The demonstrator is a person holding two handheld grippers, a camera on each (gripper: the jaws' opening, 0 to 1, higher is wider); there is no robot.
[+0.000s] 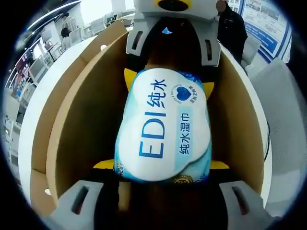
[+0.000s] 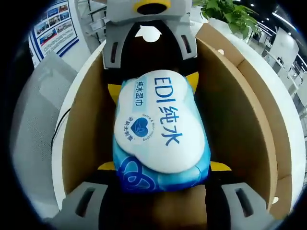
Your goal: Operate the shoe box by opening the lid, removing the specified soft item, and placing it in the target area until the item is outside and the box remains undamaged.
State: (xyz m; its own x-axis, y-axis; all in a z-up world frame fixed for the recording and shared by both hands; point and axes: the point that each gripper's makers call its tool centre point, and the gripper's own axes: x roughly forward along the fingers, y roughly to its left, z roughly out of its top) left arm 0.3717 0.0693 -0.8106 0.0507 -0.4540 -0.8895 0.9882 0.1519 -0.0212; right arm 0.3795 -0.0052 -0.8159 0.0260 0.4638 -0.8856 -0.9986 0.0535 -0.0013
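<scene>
A blue-and-white pack of wet wipes (image 1: 163,129) (image 2: 160,129) printed "EDI" lies lengthwise in the open brown cardboard shoe box (image 1: 81,110) (image 2: 240,120). My left gripper (image 1: 162,165) holds one end of the pack, with a yellow fingertip pressed against each side. From the opposite side my right gripper (image 2: 163,166) grips the other end the same way. Each gripper appears at the top of the other's view: the right gripper (image 1: 168,84), the left gripper (image 2: 152,85). The box floor under the pack is hidden.
The box stands on a round white table (image 1: 43,96) (image 2: 288,124). A person in dark clothes (image 1: 235,28) stands behind the table. A grey chair back (image 2: 33,120) is on one side, a green plant (image 2: 230,14) and wall posters (image 2: 53,24) beyond.
</scene>
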